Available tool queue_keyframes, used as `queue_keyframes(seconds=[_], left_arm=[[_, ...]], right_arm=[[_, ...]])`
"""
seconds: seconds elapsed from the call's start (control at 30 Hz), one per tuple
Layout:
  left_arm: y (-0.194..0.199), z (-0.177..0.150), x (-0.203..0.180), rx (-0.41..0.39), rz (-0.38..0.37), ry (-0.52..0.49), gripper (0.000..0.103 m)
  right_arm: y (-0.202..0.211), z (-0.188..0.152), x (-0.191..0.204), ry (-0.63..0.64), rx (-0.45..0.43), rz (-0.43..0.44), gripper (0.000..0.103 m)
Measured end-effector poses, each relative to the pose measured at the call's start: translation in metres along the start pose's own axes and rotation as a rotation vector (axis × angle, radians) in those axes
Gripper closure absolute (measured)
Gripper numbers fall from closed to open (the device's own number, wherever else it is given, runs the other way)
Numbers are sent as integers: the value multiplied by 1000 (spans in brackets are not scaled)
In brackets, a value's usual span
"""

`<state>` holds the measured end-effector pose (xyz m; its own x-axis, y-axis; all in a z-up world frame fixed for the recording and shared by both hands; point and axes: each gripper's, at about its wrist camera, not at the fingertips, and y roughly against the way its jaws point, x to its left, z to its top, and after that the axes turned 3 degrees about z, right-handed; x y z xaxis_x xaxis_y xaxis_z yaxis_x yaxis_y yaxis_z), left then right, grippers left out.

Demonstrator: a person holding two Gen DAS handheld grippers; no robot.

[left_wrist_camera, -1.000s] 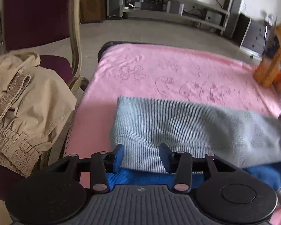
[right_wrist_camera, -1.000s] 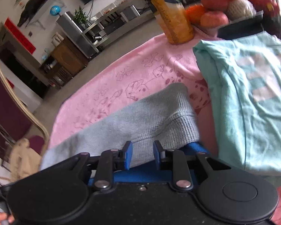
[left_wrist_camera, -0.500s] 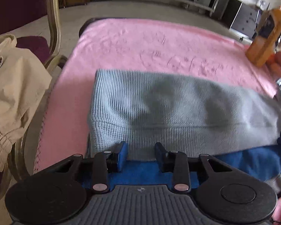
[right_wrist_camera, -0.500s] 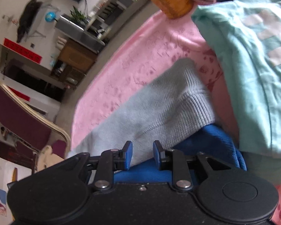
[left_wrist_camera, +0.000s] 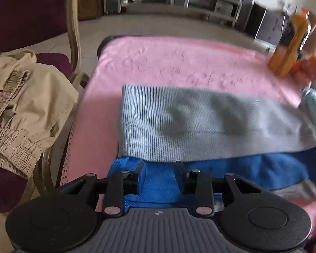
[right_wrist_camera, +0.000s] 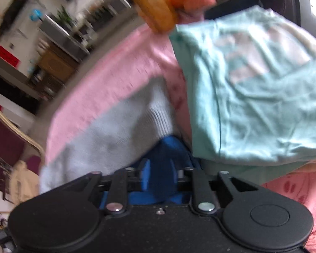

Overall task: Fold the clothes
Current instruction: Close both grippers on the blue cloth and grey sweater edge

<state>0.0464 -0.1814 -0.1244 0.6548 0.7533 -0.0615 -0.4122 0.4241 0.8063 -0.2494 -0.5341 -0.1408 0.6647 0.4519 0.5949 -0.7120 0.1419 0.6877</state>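
Blue-and-grey garment (left_wrist_camera: 210, 126) lies just ahead of both hand-held grippers; left hand-held gripper (left_wrist_camera: 160, 166) and right hand-held gripper (right_wrist_camera: 158, 166) each have blue cloth between their fingers, grip unclear.

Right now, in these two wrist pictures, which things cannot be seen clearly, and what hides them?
- Blue garment: left wrist view, mostly hidden under the grey knit; its full shape is unknown.
- Orange bottle: left wrist view, motion blur; its label is unreadable.
- Right gripper: right wrist view, blur and blue cloth between the fingers; whether the pads press is unclear.
- Mint shirt: right wrist view, cut off by the right edge.
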Motion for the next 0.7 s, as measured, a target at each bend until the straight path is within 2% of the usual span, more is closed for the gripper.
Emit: queue_keyframes(seconds=[0.13,0.27,0.37,0.5,0.6,0.67,0.7], left_arm=[[2,5,-2,-63,-2,28,69],[-8,18,-8,-90,-10,51,72],[-29,25,-11,-47,-5,42,75],[-57,17,-17,30,65,-20,75],[-59,14,-23,32,90,-62,75],[-56,12,-24,29,96,-73,75],[-55,12,-23,31,96,-72,74]], right_arm=[[3,4,-1,-36,-63,64,80],[-12,10,10,-34,-76,138,80],[-36,16,23,-29,-43,152,80],[-58,20,20,-65,-11,184,80],[-73,20,7,-115,21,136,80],[-79,18,-1,-137,47,63,103],[-78,17,-3,-144,50,55,103]])
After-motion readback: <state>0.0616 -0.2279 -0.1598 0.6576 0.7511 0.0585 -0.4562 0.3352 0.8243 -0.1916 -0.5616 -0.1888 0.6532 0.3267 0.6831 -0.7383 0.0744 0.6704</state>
